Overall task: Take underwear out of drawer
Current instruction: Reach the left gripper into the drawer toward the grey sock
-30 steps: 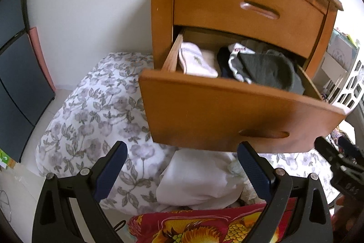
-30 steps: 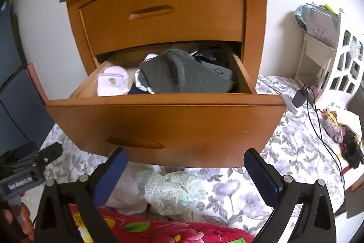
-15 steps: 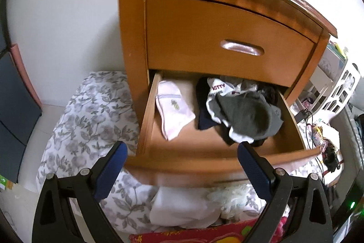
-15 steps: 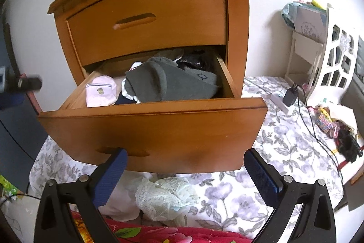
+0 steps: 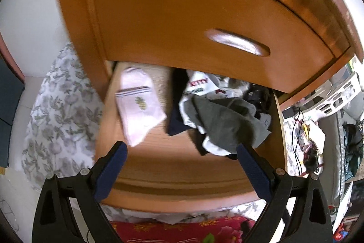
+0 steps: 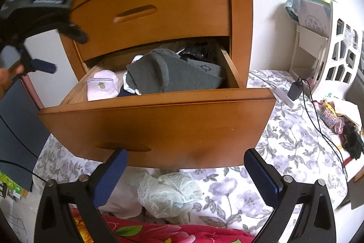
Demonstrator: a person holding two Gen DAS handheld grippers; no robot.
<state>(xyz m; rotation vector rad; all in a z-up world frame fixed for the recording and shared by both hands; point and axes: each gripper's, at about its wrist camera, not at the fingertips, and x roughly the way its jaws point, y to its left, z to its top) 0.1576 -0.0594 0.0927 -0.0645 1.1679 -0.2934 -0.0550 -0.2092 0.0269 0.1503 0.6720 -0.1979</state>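
The brown wooden drawer (image 6: 159,129) is open, grey soft clothes (image 5: 225,120) inside — left gripper (image 5: 182,158) and right gripper (image 6: 184,165) spread wide, holding nothing

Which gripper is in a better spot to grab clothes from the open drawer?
Probably the left gripper. It hangs over the open drawer, open, looking down at the grey garment. The right gripper is lower, outside the drawer front, also open.
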